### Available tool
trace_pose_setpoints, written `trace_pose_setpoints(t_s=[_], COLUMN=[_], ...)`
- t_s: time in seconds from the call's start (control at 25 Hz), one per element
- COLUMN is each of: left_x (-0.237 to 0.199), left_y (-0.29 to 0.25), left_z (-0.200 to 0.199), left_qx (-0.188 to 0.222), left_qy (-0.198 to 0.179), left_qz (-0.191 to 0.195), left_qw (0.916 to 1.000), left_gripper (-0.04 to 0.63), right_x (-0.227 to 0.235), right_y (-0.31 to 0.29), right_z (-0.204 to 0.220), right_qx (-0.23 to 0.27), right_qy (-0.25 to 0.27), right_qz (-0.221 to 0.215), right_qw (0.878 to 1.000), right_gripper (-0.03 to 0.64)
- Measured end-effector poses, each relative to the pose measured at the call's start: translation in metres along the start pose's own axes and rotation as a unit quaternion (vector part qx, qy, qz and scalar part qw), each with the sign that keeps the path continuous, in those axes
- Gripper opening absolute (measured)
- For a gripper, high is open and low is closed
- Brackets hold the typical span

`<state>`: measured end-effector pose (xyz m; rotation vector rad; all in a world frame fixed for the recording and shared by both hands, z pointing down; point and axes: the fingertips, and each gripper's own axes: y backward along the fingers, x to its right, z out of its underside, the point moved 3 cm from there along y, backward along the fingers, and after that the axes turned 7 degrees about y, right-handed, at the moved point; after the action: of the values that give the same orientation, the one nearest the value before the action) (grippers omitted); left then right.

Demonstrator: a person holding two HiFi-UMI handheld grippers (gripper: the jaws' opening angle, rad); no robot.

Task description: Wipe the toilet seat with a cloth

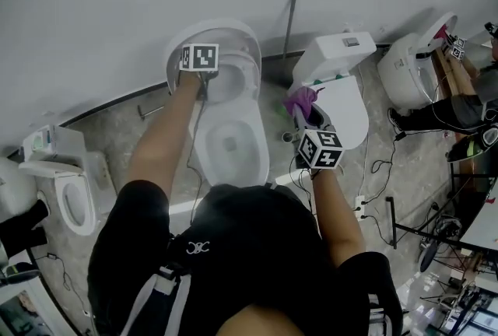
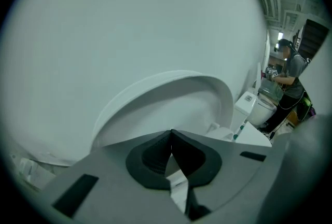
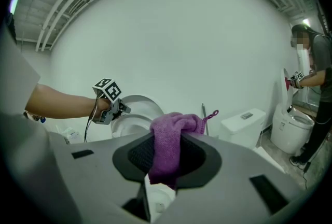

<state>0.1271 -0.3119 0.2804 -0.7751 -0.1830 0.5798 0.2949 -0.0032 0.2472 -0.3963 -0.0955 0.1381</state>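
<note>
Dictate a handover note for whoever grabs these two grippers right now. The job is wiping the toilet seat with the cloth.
Left gripper: jaws together with nothing between them, up by the rim of the raised lid. I cannot tell if it touches the lid.
Right gripper: shut on the purple cloth, held in the air to the right of the toilet, not touching it.
Done: cloth is in hand and the lid is up.
Left: no wiping contact shows. Bring the cloth to the seat and wipe around it, probably with the left gripper steadying the lid.
</note>
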Motion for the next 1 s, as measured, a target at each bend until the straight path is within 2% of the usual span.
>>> trace_pose_setpoints(t_s=[0.32, 0.52, 0.64, 0.8, 1.0], left_x=[-0.004, -0.013, -0.012, -0.002, 0.021], left_y=[0.000, 0.017, 0.031, 0.050, 0.076], left_z=[0.005, 0.028, 0.049, 0.099, 0.202], left_qx=[-0.029, -0.028, -0.047, -0.088, -0.145], left_qy=[0.027, 0.063, 0.080, 0.066, 0.059], left_qz=[-0.002, -0.007, -0.008, -0.025, -0.049], left_qw=[0.9992, 0.9976, 0.9956, 0.9936, 0.9865], left_gripper=[0.009, 0.009, 0.009, 0.009, 0.009], right_x=[-0.005, -0.012, -0.012, -0.009, -0.002], right_y=[-0.004, -0.010, -0.012, -0.013, -0.011], right_z=[0.007, 0.009, 0.015, 0.021, 0.039], right_qx=[-0.008, -0.009, -0.014, -0.019, -0.029], right_qy=[-0.004, 0.003, 0.007, 0.013, 0.025], right_qz=[-0.040, -0.077, -0.099, -0.127, -0.169], right_qw=[0.999, 0.997, 0.995, 0.992, 0.985], right_gripper=[0.095, 0.095, 0.095, 0.095, 0.095])
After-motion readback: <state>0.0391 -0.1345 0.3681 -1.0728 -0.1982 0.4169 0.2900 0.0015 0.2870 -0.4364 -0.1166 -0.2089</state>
